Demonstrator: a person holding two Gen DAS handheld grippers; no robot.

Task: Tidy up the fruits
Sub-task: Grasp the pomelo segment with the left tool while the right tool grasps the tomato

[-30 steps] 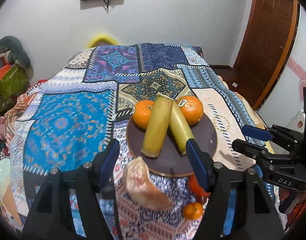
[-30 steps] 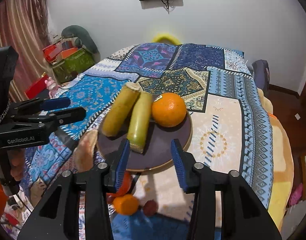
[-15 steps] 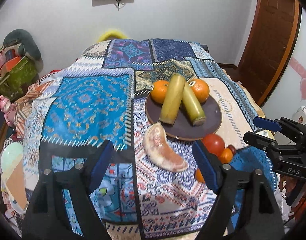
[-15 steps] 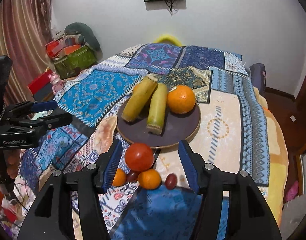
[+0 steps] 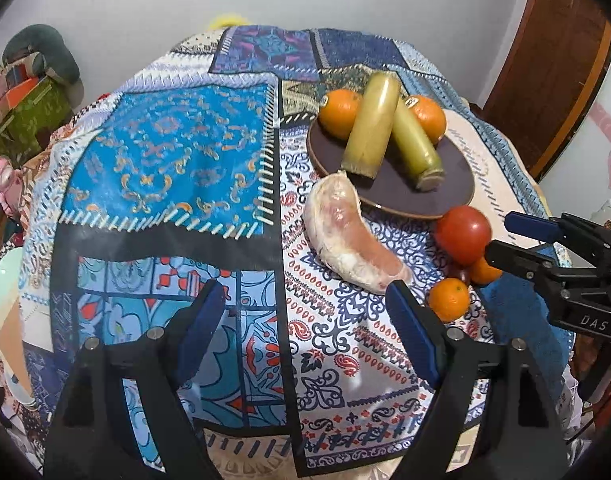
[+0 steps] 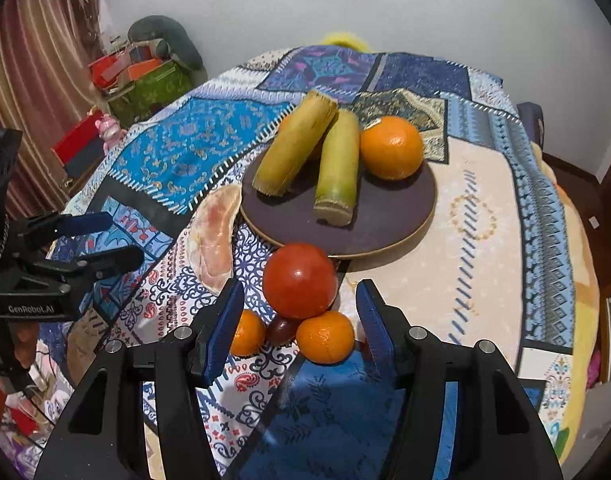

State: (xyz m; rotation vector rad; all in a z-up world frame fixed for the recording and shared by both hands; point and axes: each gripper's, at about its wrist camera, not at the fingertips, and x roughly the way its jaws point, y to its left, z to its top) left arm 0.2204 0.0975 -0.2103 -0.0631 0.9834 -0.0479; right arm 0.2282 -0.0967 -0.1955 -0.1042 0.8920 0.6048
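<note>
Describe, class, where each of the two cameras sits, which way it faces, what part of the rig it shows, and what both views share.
Left wrist: sits on the left gripper, looking forward over the patterned tablecloth at the pomelo slice; its own open fingers fill the bottom, the right gripper shows at the right edge.
Right wrist: sits on the right gripper, facing the tomato and plate; its own open fingers show below, the left gripper at the left.
Shared: plate, sugarcane pieces, oranges, tomato, pomelo slice, tablecloth.
</note>
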